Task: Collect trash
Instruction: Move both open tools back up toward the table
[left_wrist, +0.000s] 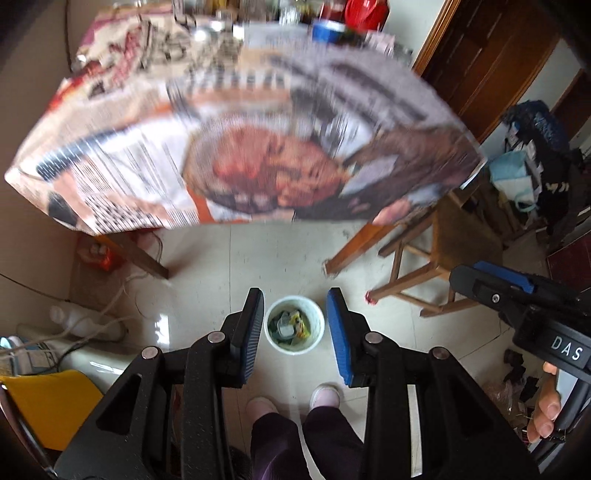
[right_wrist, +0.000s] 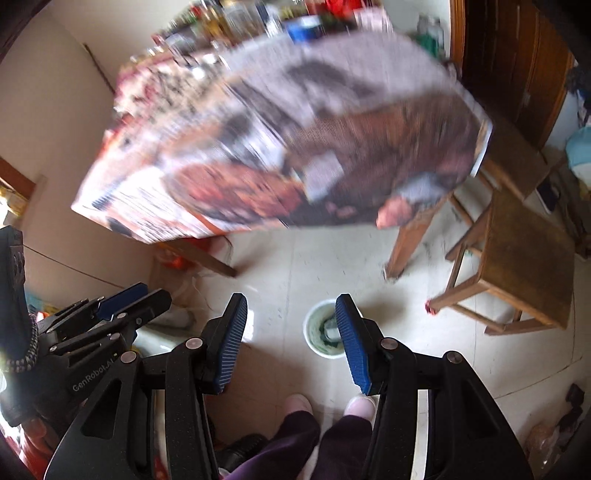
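Note:
A small white trash bin (left_wrist: 294, 325) stands on the tiled floor, with wrappers and scraps (left_wrist: 290, 325) inside. In the left wrist view it sits right between my fingers. My left gripper (left_wrist: 295, 325) is open and empty, high above the bin. In the right wrist view the bin (right_wrist: 325, 334) is partly hidden behind my right finger (right_wrist: 352, 339). My right gripper (right_wrist: 291, 339) is open and empty, a little left of the bin. Each gripper shows in the other's view: the right one (left_wrist: 524, 299) and the left one (right_wrist: 96, 325).
A table covered with printed newspaper (left_wrist: 236, 140) fills the upper view, with bottles and jars (left_wrist: 258, 14) at its back. A wooden stool (right_wrist: 517, 258) stands to the right. Cables and a white bottle (left_wrist: 81, 325) lie left. The person's feet (left_wrist: 291, 402) are just below the bin.

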